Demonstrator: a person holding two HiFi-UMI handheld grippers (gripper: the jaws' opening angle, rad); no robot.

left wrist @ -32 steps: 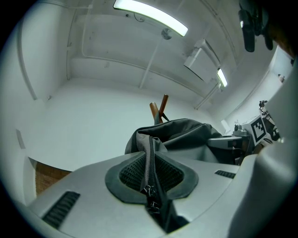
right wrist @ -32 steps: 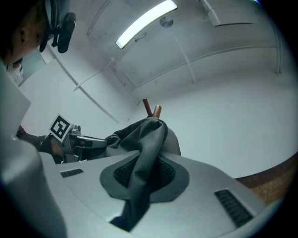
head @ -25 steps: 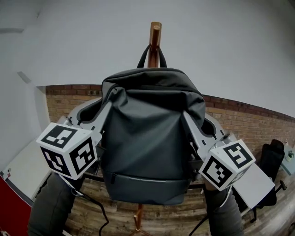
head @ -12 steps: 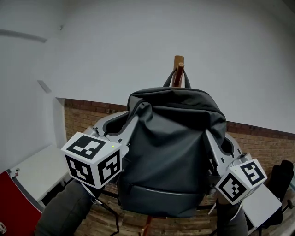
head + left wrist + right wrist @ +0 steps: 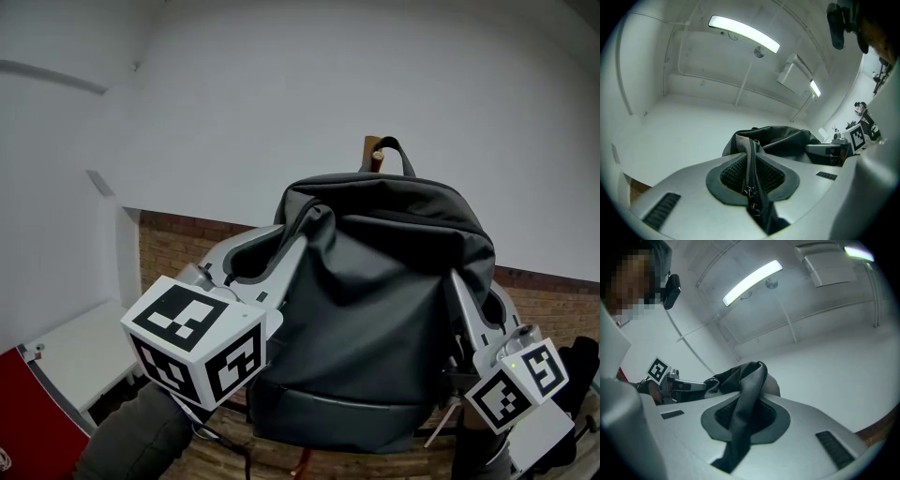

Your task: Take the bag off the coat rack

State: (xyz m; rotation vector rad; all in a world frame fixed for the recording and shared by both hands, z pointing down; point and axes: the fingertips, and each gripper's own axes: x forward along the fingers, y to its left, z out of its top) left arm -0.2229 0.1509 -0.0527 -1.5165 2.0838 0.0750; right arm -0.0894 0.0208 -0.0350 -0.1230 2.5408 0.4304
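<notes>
We held the bag up, left gripper and right gripper fingers clamped on its fabric, its loop beside the coat rack tip (not clearly free); lifting it away remained.

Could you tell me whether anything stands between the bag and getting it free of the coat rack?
Only the rack's wooden tip, right beside the top handle of the bag; I cannot tell whether the loop is clear of it. The left gripper and the right gripper are both shut on the bag.
</notes>
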